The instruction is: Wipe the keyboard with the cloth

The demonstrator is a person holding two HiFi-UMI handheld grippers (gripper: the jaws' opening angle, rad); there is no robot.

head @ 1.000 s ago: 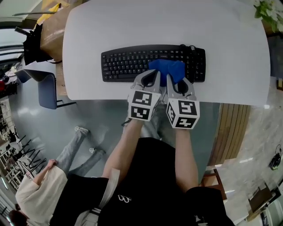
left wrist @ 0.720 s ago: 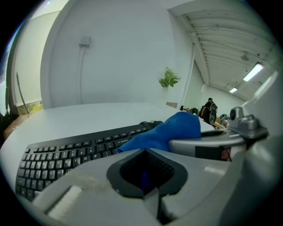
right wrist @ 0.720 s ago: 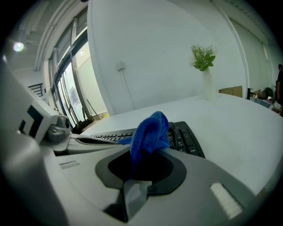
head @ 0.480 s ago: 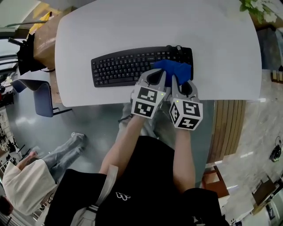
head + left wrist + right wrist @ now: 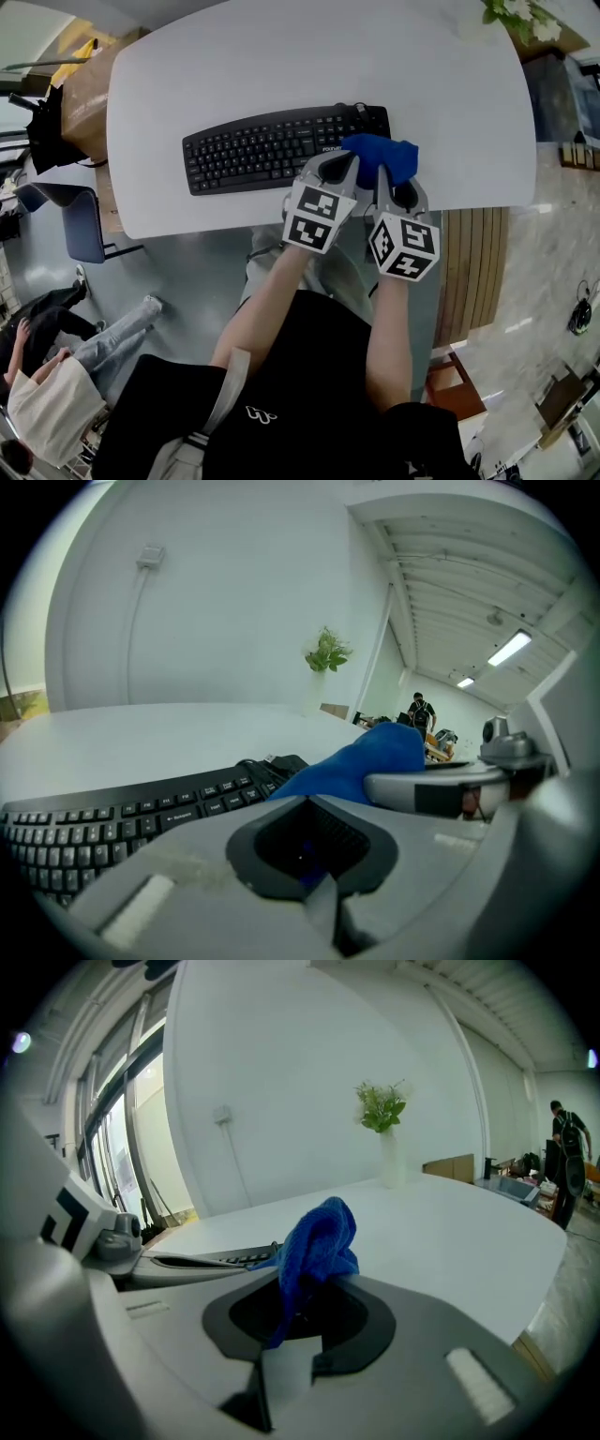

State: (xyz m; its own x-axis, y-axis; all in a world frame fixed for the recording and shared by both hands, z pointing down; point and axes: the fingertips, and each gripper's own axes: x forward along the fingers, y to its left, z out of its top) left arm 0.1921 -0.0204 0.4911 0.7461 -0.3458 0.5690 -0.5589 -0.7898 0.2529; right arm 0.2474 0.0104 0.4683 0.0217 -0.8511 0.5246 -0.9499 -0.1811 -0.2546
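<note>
a black keyboard [image 5: 272,148] is seen lying on a white table [image 5: 281,56], close to the table's near edge. a blue cloth [image 5: 382,156] is bunched at the keyboard's right end, partly over the last keys and partly past them above the bare table.

the cloth is pinched between the clenched jaws of the right gripper [image 5: 394,184], with a crumpled fold standing up beyond them. the jaws of the left gripper [image 5: 337,171] are also drawn together just left of it. a sliver of blue is seen in their gap, so the cloth's left edge is judged to be grasped there as well.

the wiping stroke appears to be at the right end of its run, with most of the keys to the left uncovered. for a good pass, the cloth should be pulled flatter between the two grippers so that more than a wad meets the keys. it should be pressed lightly and drawn leftward along the rows. the keyboard is likely light, so heavy sideways pressure could slide it. the cable at its far right corner should be kept from being snagged.
</note>
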